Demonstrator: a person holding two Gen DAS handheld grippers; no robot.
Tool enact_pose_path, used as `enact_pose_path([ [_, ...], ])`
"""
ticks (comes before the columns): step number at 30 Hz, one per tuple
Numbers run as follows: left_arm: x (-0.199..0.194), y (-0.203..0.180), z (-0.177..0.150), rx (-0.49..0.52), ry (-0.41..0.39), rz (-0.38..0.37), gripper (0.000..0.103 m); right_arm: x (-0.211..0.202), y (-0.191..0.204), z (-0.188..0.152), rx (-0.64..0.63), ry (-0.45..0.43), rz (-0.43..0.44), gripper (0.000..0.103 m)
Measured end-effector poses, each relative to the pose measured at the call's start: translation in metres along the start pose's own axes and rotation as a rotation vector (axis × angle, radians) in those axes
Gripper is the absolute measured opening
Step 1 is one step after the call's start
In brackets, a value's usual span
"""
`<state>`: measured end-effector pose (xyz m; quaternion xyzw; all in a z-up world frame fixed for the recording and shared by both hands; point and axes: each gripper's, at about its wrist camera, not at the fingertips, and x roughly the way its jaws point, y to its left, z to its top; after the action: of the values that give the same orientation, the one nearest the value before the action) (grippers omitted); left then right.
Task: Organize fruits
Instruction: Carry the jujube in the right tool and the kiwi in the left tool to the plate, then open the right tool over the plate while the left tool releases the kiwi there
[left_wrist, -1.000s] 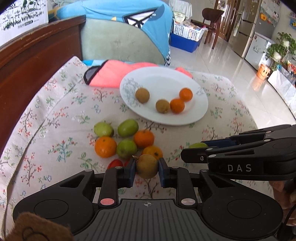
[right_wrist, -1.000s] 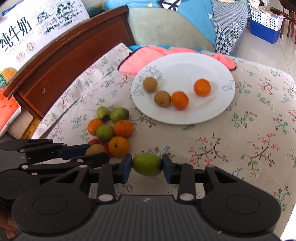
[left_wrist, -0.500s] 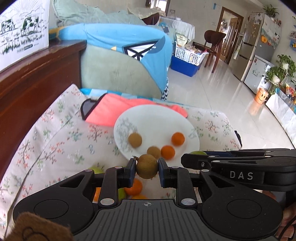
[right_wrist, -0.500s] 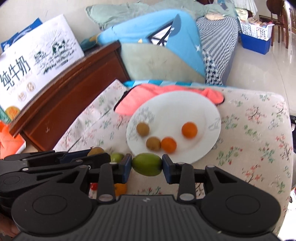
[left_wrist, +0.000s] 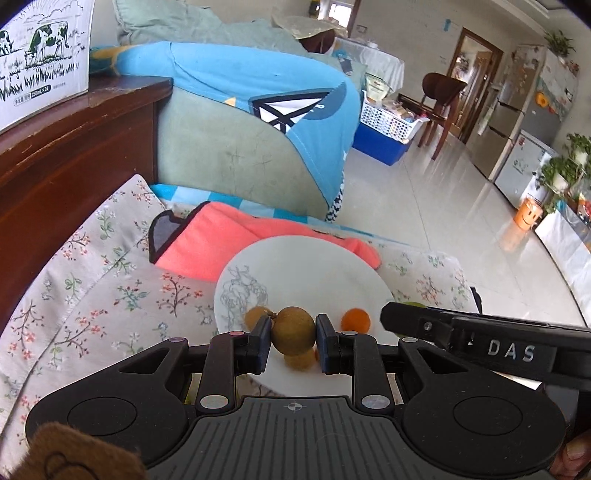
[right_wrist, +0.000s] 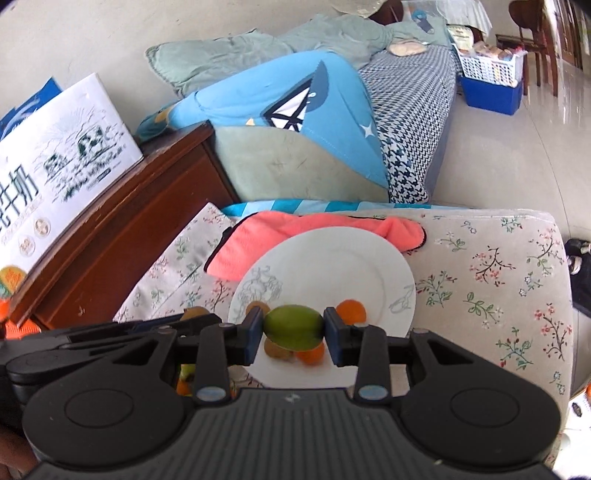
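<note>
My left gripper is shut on a brown round fruit and holds it in the air over the near part of the white plate. My right gripper is shut on a green fruit, also raised above the plate. On the plate lie two brown fruits and oranges, partly hidden behind the held fruits. The right gripper's side shows in the left wrist view. The loose fruit pile on the cloth is mostly hidden below the grippers.
The plate rests on a floral cloth with a coral-pink towel at its far rim. A dark wooden cabinet with a milk carton box stands at the left. A sofa with blue clothing lies behind.
Both grippers have risen from the fruit pile and moved forward toward the plate, each still holding its fruit. The pile has dropped out of view below them.
</note>
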<state>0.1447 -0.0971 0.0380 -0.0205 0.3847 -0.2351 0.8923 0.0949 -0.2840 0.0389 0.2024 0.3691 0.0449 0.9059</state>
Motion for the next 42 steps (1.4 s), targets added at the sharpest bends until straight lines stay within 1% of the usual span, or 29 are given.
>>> enact_pose_path([
  [4,0.013,-0.002,0.007,-0.005,-0.001,-0.011,0.023,0.009,-0.012,0.009,0.068,-0.025,-0.005,0.036],
  [8,0.026,-0.004,0.013,0.007,-0.01,-0.012,0.023,0.018,-0.018,0.017,0.095,-0.042,-0.018,0.036],
  [14,0.048,-0.01,0.015,0.026,0.001,-0.014,0.023,0.039,-0.033,0.02,0.177,-0.02,-0.03,0.036],
  [25,0.083,-0.014,0.012,0.029,0.054,0.003,0.023,0.067,-0.047,0.023,0.205,-0.015,-0.072,0.036],
  [32,0.094,-0.012,0.009,0.018,0.071,0.017,0.024,0.081,-0.056,0.021,0.242,0.014,-0.088,0.036],
  [35,0.093,-0.013,0.01,0.003,0.074,0.018,0.027,0.083,-0.058,0.02,0.257,0.023,-0.084,0.038],
  [37,0.091,-0.013,0.012,-0.006,0.066,0.016,0.034,0.083,-0.058,0.02,0.258,0.02,-0.086,0.038],
  [38,0.089,-0.013,0.013,-0.006,0.059,0.018,0.036,0.082,-0.057,0.02,0.254,0.017,-0.086,0.038],
  [41,0.081,-0.014,0.019,-0.007,0.035,0.033,0.049,0.079,-0.055,0.022,0.246,0.004,-0.089,0.038],
  [42,0.077,-0.013,0.021,-0.009,0.027,0.042,0.056,0.077,-0.055,0.023,0.244,-0.002,-0.088,0.038],
])
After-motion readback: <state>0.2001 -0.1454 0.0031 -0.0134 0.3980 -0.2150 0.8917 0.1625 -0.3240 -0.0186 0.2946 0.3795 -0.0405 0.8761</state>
